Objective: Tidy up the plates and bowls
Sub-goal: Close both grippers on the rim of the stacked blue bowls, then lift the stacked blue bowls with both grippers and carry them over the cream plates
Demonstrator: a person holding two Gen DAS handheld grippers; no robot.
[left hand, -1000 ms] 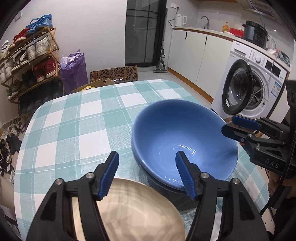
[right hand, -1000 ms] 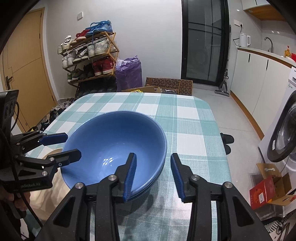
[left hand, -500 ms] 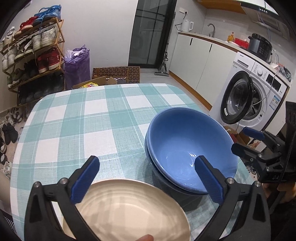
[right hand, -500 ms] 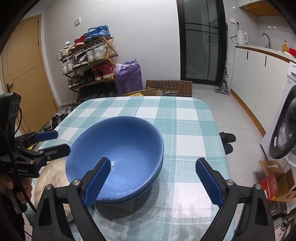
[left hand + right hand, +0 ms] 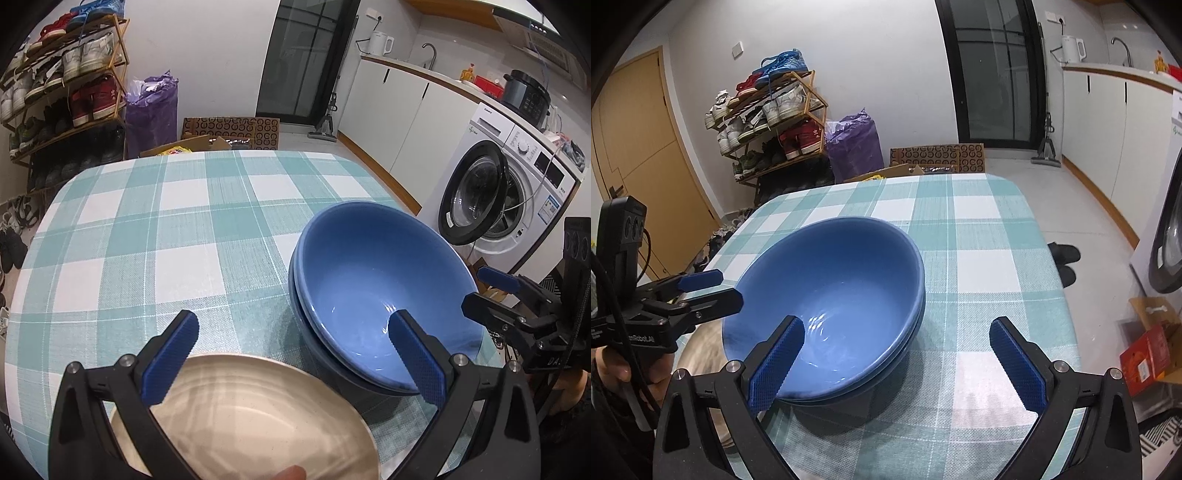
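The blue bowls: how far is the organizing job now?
Done: the blue bowls sit nested on the checked table. In hand: nothing; the left gripper and the right gripper are both open. Left: the beige plate lies apart beside the stack, perhaps next.

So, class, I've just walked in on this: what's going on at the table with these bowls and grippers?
A person is tidying dishes with a handheld gripper in each hand. Two blue bowls sit nested on the checked tablecloth. The right gripper is open and holds nothing, one finger over the bowls, the other over the cloth. The left gripper is also open, above a beige plate lying beside the bowls. Nothing is gripped at this moment.
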